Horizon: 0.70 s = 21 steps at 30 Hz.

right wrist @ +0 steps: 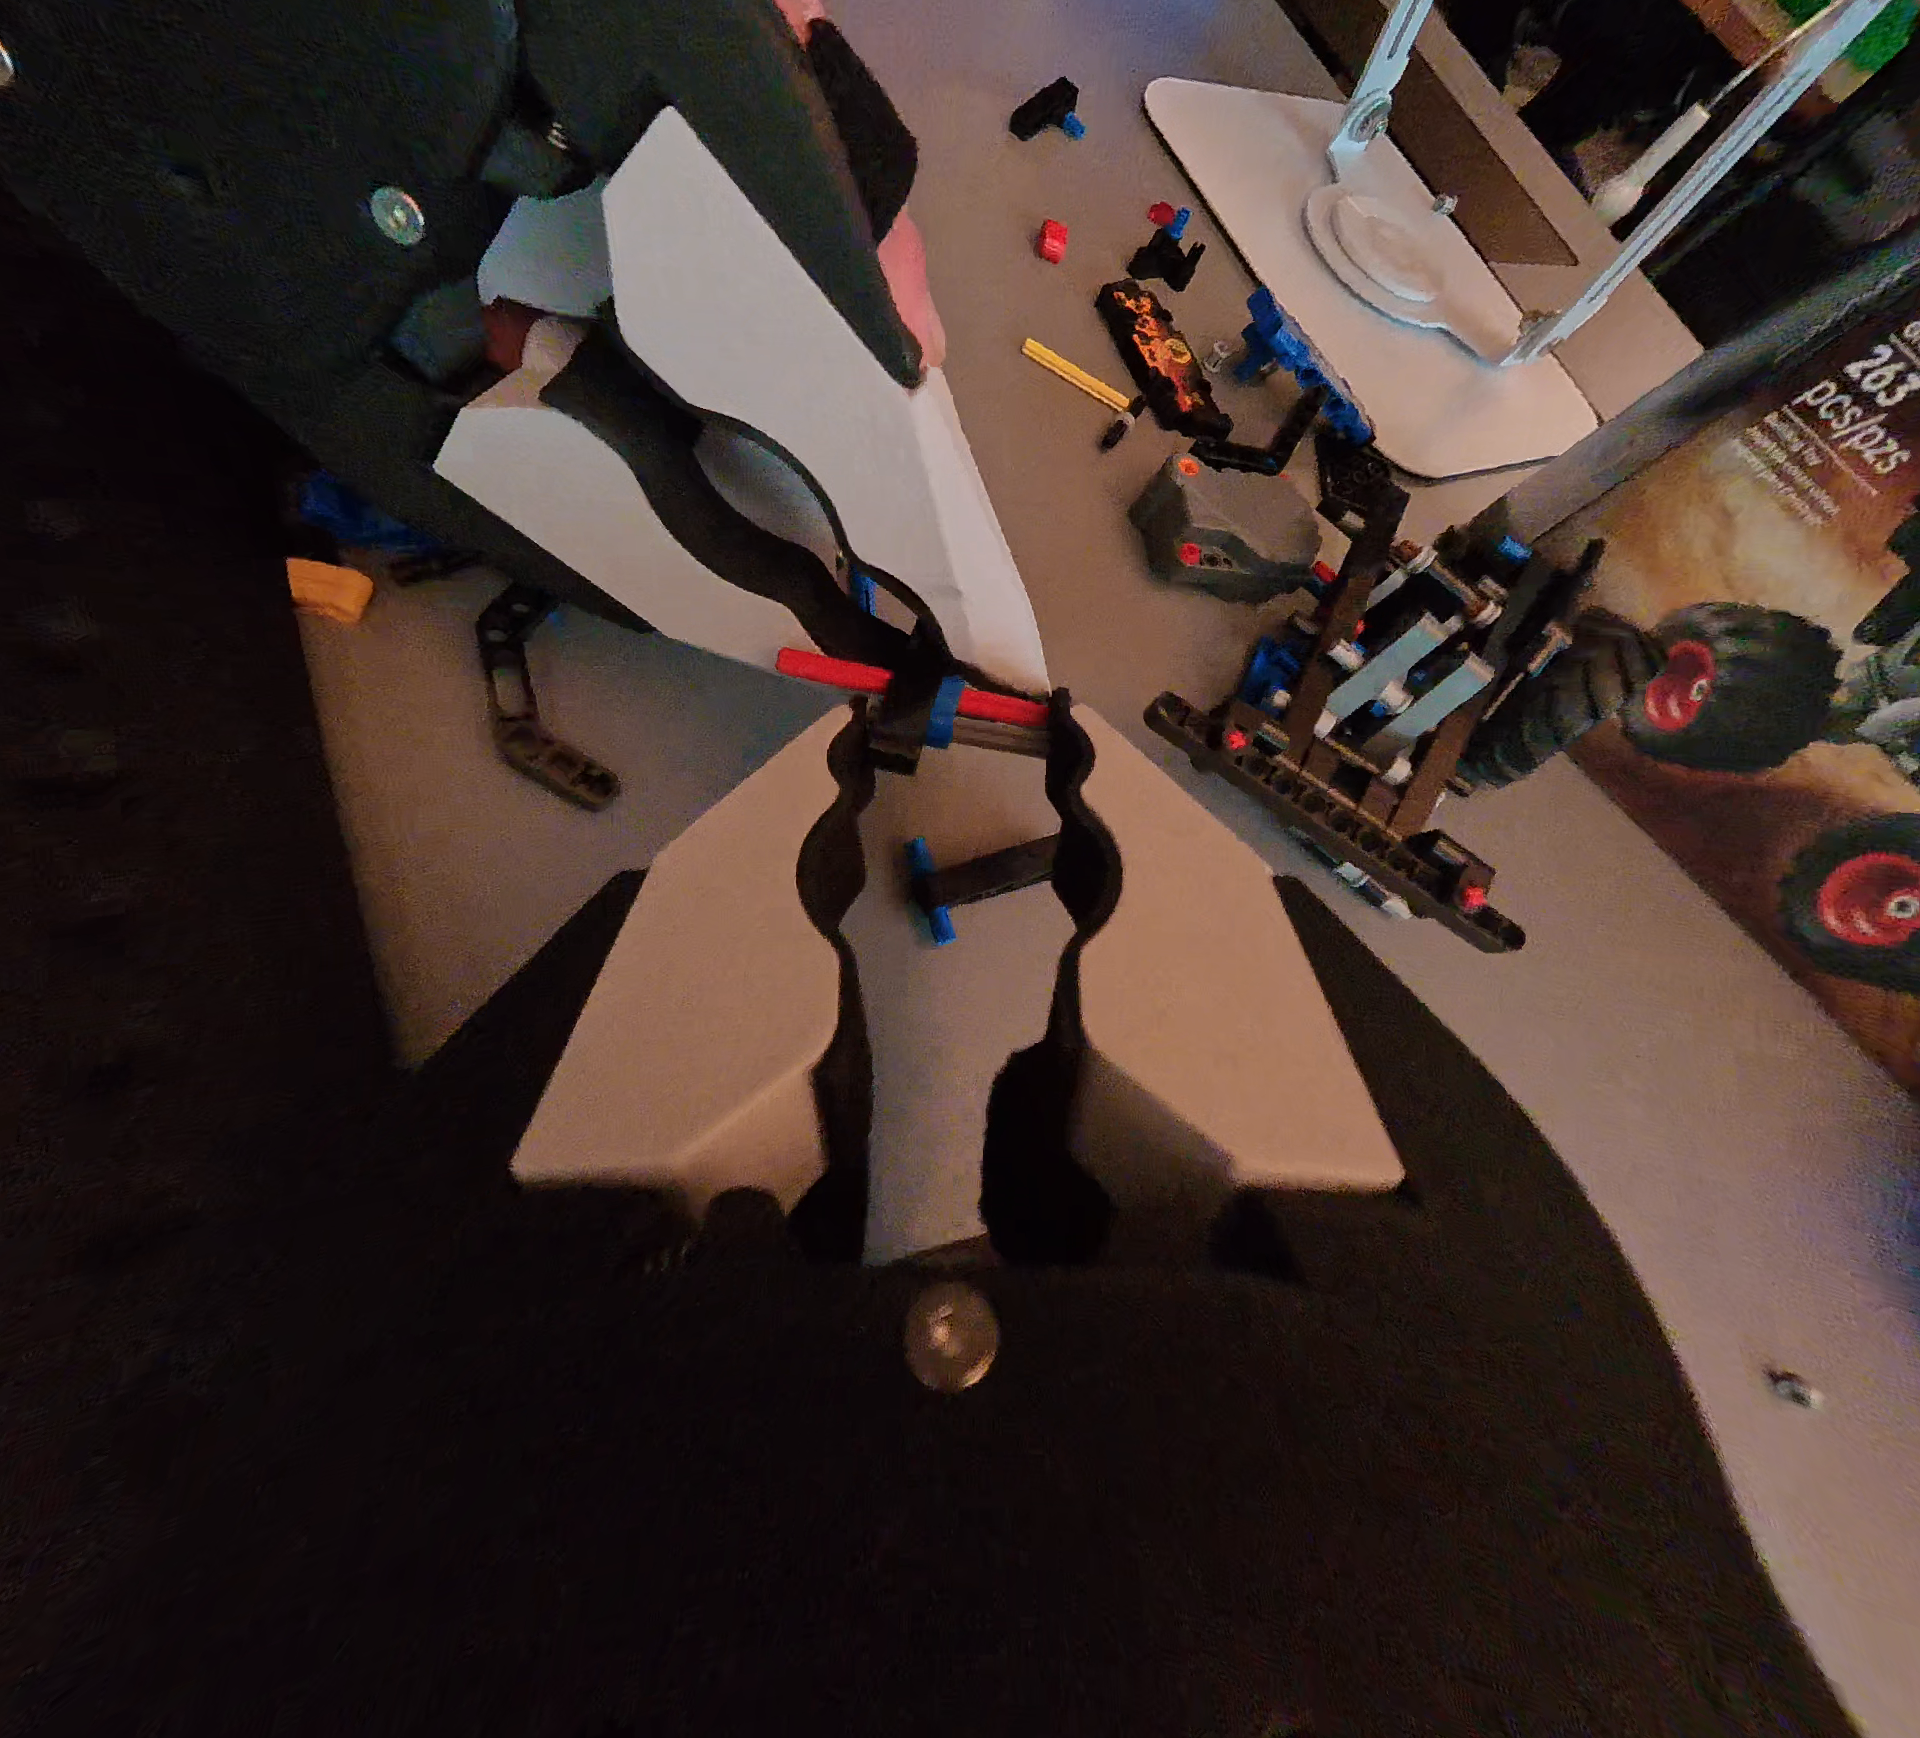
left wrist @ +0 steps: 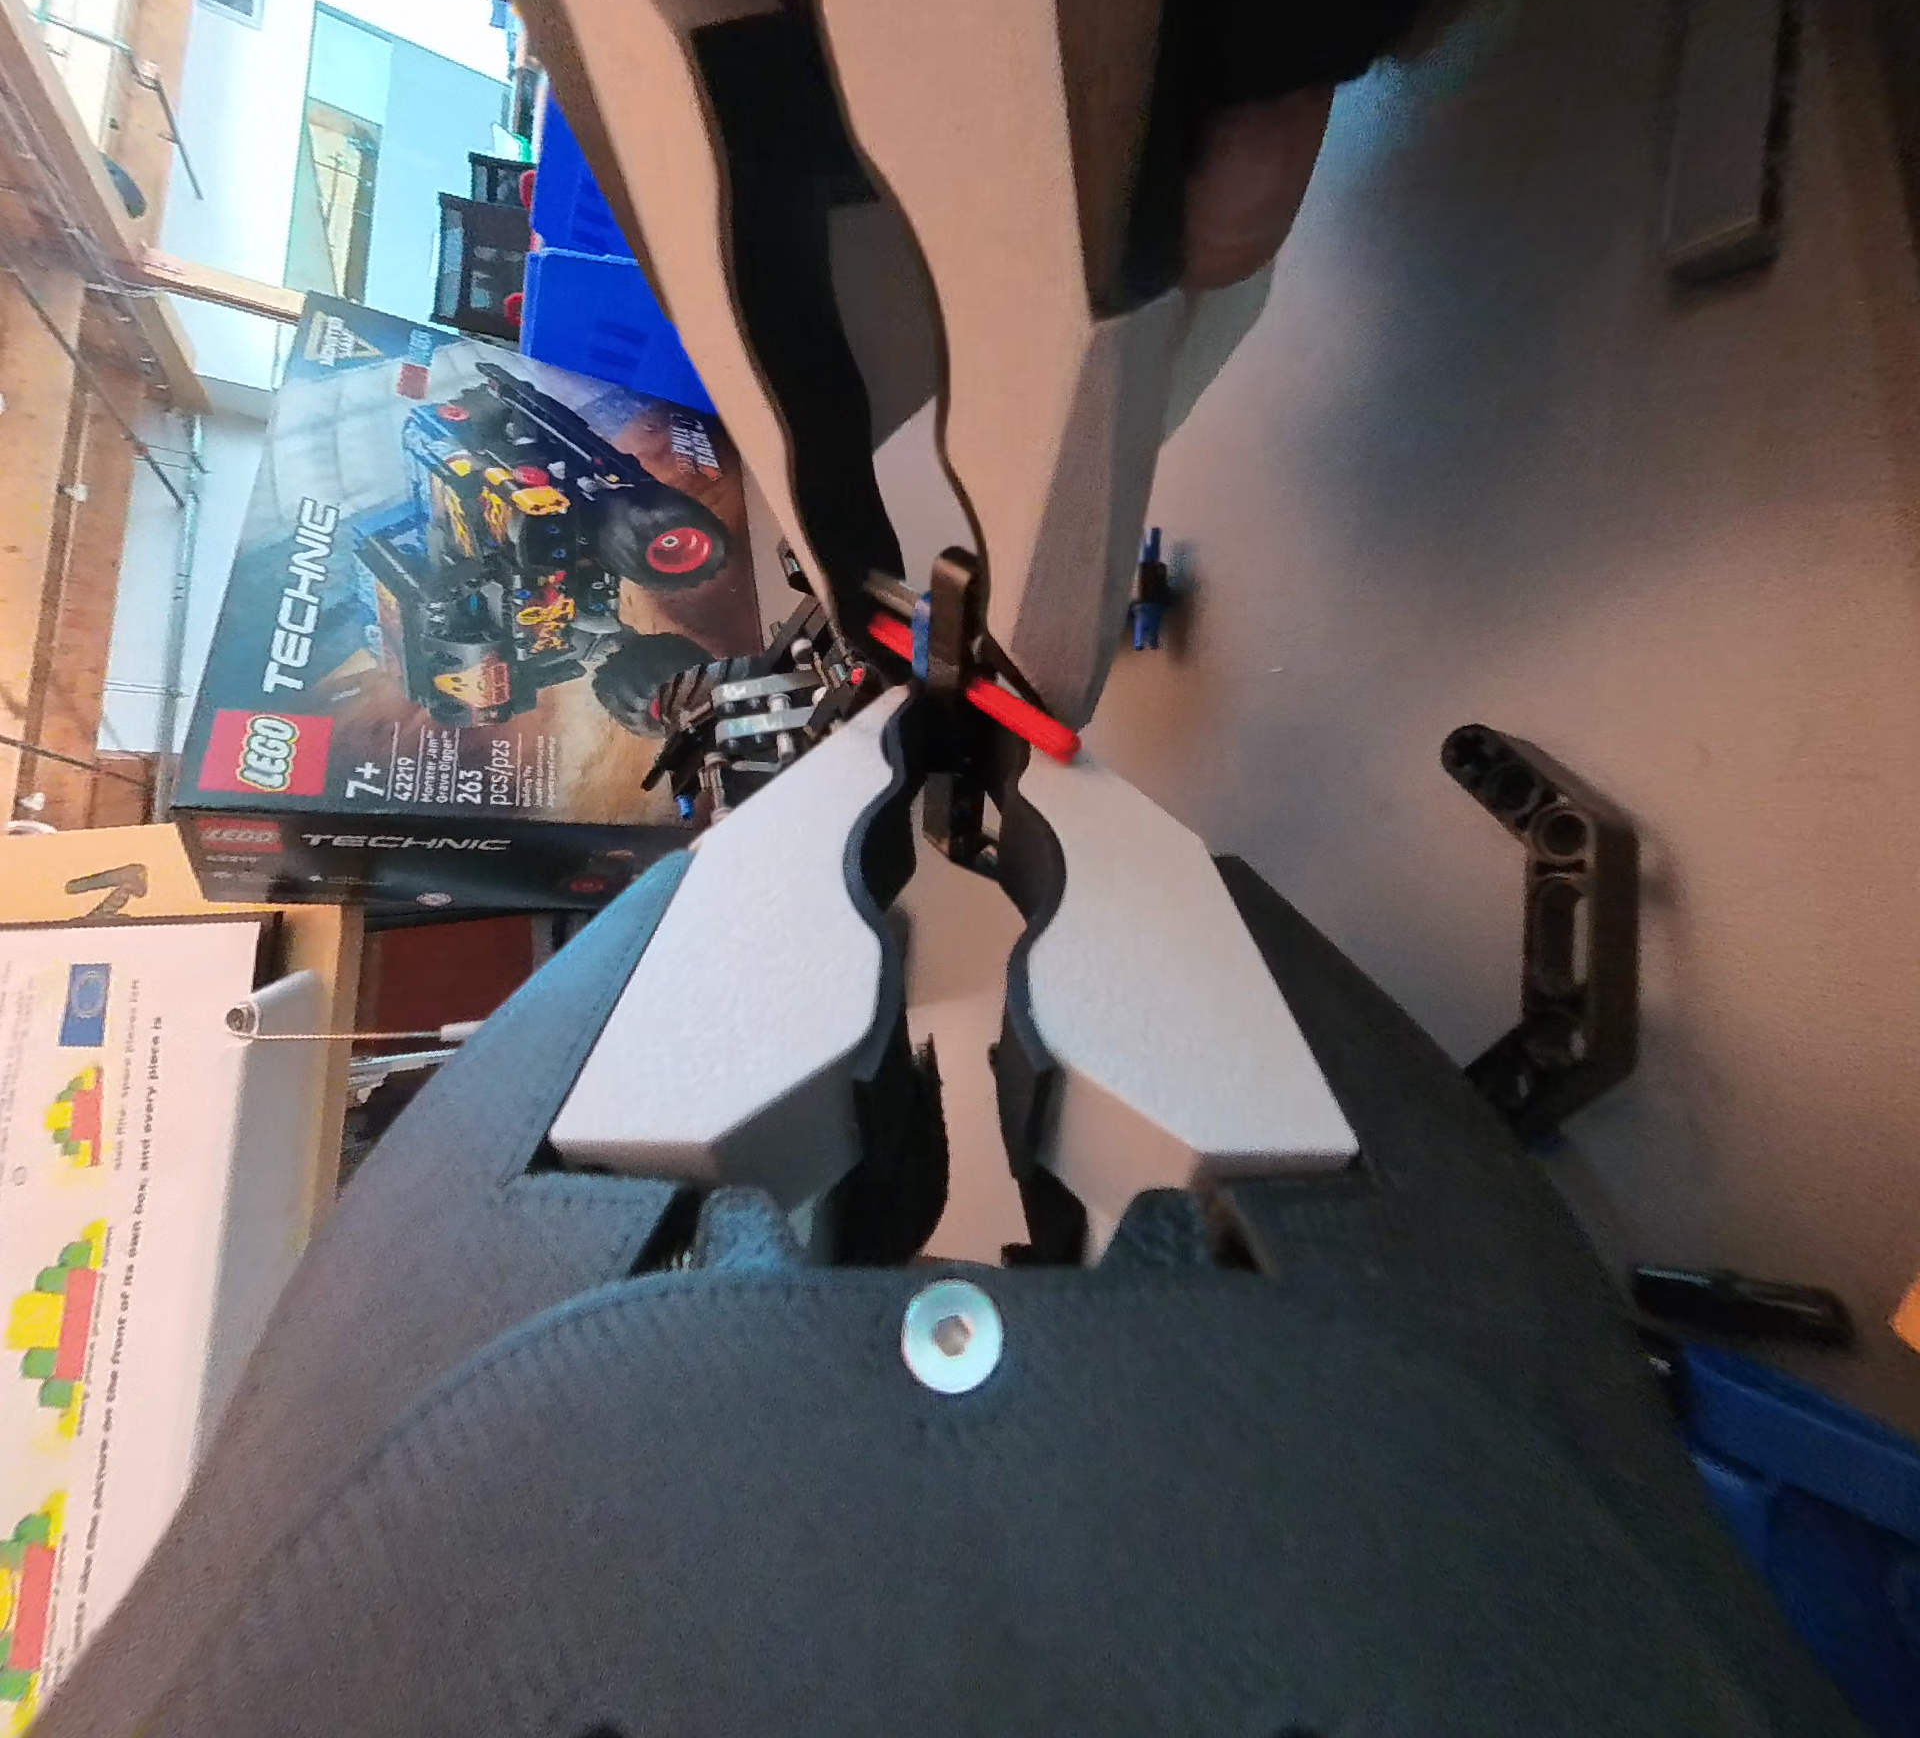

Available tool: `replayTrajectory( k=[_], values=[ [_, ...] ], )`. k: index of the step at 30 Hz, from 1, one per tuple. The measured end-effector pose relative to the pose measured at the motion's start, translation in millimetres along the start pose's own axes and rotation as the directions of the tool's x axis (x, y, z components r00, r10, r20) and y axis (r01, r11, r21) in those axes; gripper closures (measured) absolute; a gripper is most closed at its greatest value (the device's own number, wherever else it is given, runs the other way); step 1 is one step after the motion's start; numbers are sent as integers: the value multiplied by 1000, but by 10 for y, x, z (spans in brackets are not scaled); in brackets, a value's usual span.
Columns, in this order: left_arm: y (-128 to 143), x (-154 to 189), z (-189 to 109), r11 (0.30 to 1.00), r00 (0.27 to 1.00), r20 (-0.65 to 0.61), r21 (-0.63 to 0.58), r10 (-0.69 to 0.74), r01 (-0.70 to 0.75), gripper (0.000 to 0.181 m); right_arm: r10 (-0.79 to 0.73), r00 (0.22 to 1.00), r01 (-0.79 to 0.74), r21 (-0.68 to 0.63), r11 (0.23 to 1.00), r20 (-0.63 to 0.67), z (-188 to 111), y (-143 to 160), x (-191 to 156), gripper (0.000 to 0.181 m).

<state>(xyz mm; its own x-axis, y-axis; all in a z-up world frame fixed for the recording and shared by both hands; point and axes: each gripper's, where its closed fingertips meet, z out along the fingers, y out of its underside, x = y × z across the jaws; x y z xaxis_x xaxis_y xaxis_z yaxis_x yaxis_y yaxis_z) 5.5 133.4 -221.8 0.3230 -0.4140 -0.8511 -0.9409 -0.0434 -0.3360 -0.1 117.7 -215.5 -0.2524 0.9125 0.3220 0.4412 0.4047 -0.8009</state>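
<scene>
Both claws pinching 1 small black piece (left wrist: 951,639) on a red axle (right wrist: 831,670): left gripper (left wrist: 951,753) and right gripper (right wrist: 956,722) meeting above the grey table (right wrist: 1039,5), left of the half-built truck frame (right wrist: 1351,712).

Toy set box (left wrist: 457,587), white lamp base (right wrist: 1361,265), blue bins (left wrist: 592,306) on grey table (right wrist: 1039,5)

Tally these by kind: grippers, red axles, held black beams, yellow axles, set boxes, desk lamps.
Hand-held grippers: 2 (left hand-held gripper, right hand-held gripper)
Red axle: 1
Held black beam: 1
Yellow axle: 1
Set box: 1
Desk lamp: 1
Total: 7
</scene>
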Motion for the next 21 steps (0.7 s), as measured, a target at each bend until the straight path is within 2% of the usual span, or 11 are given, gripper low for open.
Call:
replayTrajectory(
  k=[7,11,13,18,20,21],
  values=[
    [55,116,48,999,998,-55,-45,8,-10,178,-222,973,217,-69,974,-70,51,-21,-75,152],
    [81,99,66,998,998,-57,-57,-31,27,177,-284,952,273,-101,957,-116,61,-8,-30,152],
    [125,138,90,997,996,-87,-71,-18,11,176,-425,890,396,-187,899,-163,95,25,-15,151],
    [130,133,115,993,986,-126,-70,-107,99,176,-428,885,389,-210,897,-184,91,32,15,151],
    [121,158,113,996,988,-132,-63,-79,71,176,-466,862,423,-222,879,-202,95,18,-13,152],
    [125,165,118,993,982,-150,-63,-111,102,175,-484,850,439,-228,869,-209,97,20,-17,152]
  ],
)
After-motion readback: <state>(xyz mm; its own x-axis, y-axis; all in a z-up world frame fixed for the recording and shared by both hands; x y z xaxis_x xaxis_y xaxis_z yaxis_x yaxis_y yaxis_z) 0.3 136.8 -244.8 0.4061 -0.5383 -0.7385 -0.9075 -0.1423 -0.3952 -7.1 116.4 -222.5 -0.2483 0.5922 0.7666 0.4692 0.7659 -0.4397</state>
